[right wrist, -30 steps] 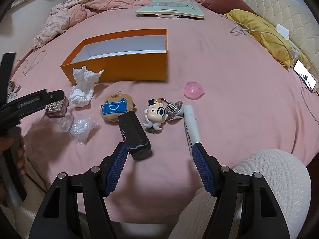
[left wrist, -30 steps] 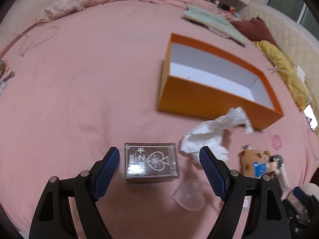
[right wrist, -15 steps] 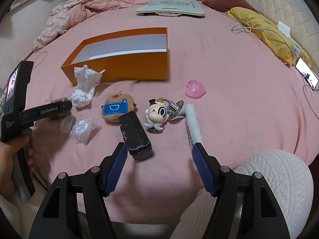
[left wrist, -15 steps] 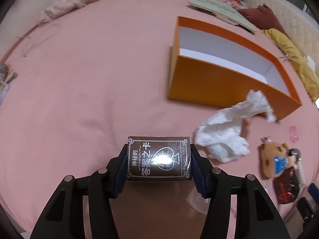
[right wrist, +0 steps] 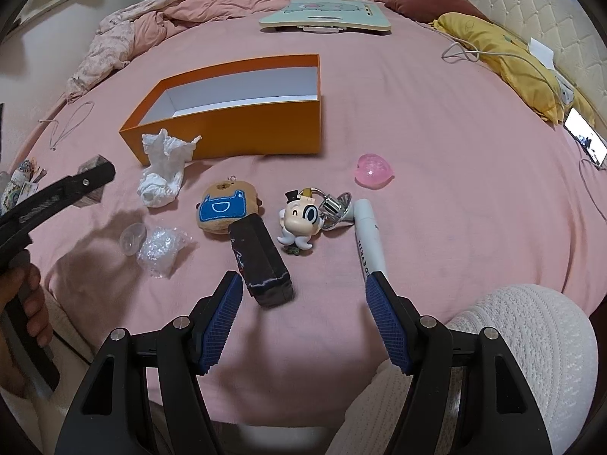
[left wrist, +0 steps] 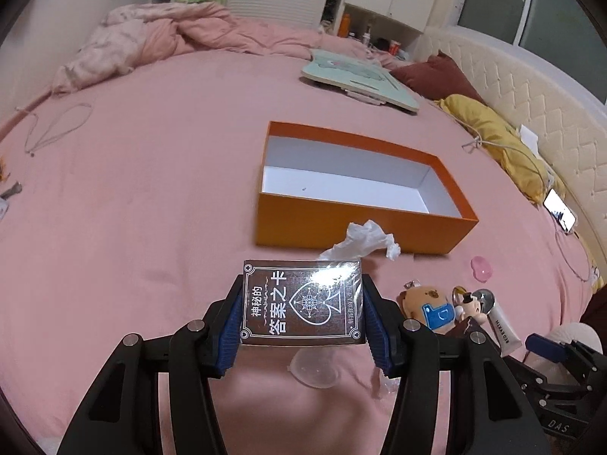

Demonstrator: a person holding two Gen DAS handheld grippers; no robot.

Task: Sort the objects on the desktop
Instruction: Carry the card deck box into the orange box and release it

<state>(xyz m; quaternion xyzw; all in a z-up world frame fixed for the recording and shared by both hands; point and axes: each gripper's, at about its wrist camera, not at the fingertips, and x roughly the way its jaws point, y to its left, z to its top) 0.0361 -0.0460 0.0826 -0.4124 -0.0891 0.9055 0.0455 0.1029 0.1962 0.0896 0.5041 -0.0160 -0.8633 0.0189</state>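
Note:
A dark card box with white lettering is clamped between the blue pads of my left gripper, held off the pink bed. Beyond it stands an orange box, white inside, with a crumpled tissue against its front wall. In the right wrist view my right gripper stands open above the sheet, with nothing between its fingers. Just ahead of it lie a black pouch, a bear plush, a cartoon keychain figure, a white tube and a pink heart. The left gripper's finger shows at far left.
A clear heart shell and crinkled plastic wrap lie left of the plush. A green board, yellow pillow, charging phone and bunched quilt ring the bed. A knee in white knit is at lower right.
My left gripper closed on the card box and lifted it off the bed, the view tilting up toward the orange box. The right gripper has stayed still and open.

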